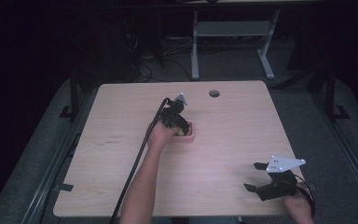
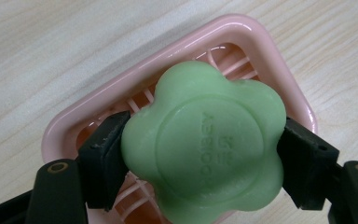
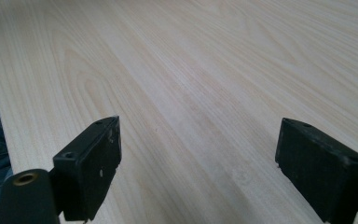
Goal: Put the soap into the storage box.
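A green flower-shaped soap with raised lettering is clamped between the two black jaws of my left gripper, which is shut on it. The soap hangs just over a pink slatted soap dish. In the high view the left gripper sits at the pink dish near the table's middle. My right gripper rests open at the front right of the table, its jaws spread wide over bare wood with nothing between them.
The light wooden table has a round cable hole near its far edge. A white desk frame and cables lie on the dark floor beyond. A black cable trails from the left gripper along the forearm.
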A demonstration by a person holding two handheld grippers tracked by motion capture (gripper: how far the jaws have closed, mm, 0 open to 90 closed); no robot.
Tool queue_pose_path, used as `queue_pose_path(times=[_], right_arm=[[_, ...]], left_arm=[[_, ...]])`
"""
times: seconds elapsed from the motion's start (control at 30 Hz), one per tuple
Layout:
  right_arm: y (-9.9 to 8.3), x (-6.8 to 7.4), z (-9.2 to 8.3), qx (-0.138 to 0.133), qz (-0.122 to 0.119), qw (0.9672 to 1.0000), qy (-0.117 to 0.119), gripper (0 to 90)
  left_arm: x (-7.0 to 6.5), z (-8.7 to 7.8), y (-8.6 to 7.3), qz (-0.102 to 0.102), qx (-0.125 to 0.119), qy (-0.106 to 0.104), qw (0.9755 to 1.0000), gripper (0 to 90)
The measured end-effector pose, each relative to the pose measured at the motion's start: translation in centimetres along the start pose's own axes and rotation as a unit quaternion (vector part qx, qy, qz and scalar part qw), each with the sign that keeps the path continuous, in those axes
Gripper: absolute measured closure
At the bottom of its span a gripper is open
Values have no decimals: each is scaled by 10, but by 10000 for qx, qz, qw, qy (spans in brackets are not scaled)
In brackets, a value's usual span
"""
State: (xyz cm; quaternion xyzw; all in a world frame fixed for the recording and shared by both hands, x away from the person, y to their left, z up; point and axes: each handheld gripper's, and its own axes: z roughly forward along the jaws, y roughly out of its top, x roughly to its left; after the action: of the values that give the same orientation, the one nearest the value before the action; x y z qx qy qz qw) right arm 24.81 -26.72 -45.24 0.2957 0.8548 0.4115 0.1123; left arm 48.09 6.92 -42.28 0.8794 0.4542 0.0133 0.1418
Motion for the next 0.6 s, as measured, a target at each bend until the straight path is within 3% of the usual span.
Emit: queue_pose_path(times=[0.17, 0.43, 0.6], right_arm=[[0, 0, 0, 5, -20, 10000, -1, 138], [0, 0, 0, 13, -23, 10000, -1, 138], [0, 0, 1, 10, -24, 10000, -1, 138]], left_arm=[[-1, 1, 0, -59, -16, 4, 10000, 264], [0, 2, -2, 48, 24, 133, 9999, 262], [1, -1, -3, -24, -69, 42, 10000, 258]])
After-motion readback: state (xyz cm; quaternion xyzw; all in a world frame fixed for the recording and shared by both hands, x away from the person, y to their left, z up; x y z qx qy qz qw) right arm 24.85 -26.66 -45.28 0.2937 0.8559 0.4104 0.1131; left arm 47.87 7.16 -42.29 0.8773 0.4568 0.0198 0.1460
